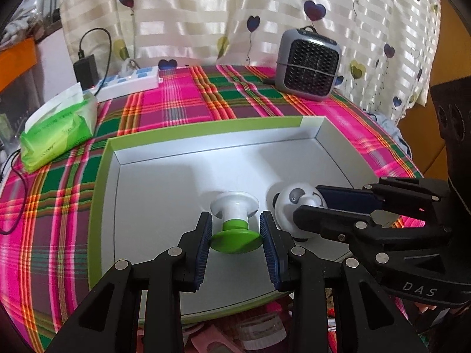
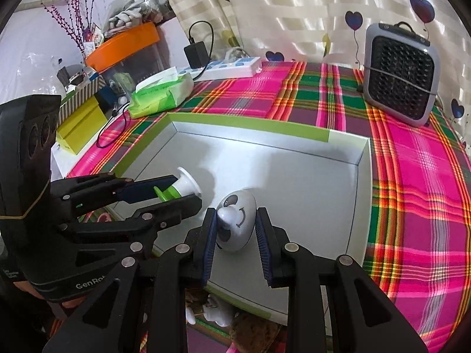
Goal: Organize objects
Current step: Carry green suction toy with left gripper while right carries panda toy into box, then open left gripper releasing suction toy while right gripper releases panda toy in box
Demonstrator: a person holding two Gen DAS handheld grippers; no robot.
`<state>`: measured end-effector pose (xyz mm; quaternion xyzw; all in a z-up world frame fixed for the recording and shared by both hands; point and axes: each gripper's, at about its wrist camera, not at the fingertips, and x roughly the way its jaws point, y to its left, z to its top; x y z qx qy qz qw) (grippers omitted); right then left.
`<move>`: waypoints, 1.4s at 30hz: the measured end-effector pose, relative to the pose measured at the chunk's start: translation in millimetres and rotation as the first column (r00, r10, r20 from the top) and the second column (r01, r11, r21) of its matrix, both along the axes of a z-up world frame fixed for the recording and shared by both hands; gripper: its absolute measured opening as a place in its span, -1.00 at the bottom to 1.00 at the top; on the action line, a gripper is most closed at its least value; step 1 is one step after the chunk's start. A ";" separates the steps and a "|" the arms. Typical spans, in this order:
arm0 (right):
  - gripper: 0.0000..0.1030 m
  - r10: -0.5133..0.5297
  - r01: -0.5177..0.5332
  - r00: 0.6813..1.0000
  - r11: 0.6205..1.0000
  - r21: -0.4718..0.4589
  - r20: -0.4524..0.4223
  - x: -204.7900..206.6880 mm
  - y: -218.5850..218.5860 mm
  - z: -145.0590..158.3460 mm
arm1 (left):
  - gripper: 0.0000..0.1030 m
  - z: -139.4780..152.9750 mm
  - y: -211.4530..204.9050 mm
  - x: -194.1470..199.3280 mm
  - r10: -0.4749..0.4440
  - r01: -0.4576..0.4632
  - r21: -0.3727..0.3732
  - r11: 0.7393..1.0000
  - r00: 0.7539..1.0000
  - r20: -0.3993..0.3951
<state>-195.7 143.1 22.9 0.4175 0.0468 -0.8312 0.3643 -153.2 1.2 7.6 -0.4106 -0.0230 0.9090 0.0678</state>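
Note:
A white and green spool-shaped toy (image 1: 235, 223) lies inside the shallow white box with a green rim (image 1: 206, 131). My left gripper (image 1: 236, 220) has its pads on both sides of the toy's green disc and grips it. A white egg-shaped panda toy (image 2: 237, 223) stands in the box beside it. My right gripper (image 2: 235, 220) is shut on the panda, pads against both its sides. The panda also shows in the left wrist view (image 1: 297, 206), and the spool in the right wrist view (image 2: 179, 189).
The box rim shows in the right wrist view (image 2: 250, 125) on a pink and green plaid cloth (image 2: 412, 176). A grey fan heater (image 1: 307, 64), a green tissue pack (image 1: 59, 135), a white power strip (image 1: 129, 82) and a black charger (image 1: 86, 70) stand behind it.

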 end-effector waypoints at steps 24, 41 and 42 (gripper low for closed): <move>-0.23 -0.045 0.042 0.990 0.999 -0.026 -0.131 20.9 13.4 22.5 | -0.38 14.6 0.3 14.6 0.014 -0.012 0.028 1.000 0.999 -0.042; -0.23 -0.052 0.041 0.989 0.996 -0.082 -0.138 35.4 25.1 23.0 | -0.37 25.2 -12.7 28.8 0.040 -0.036 0.044 0.998 0.996 -0.076; -0.23 -0.053 0.042 0.989 0.996 -0.083 -0.138 35.5 25.6 23.2 | -0.37 26.2 -15.4 30.8 0.047 -0.043 0.047 0.998 0.996 -0.077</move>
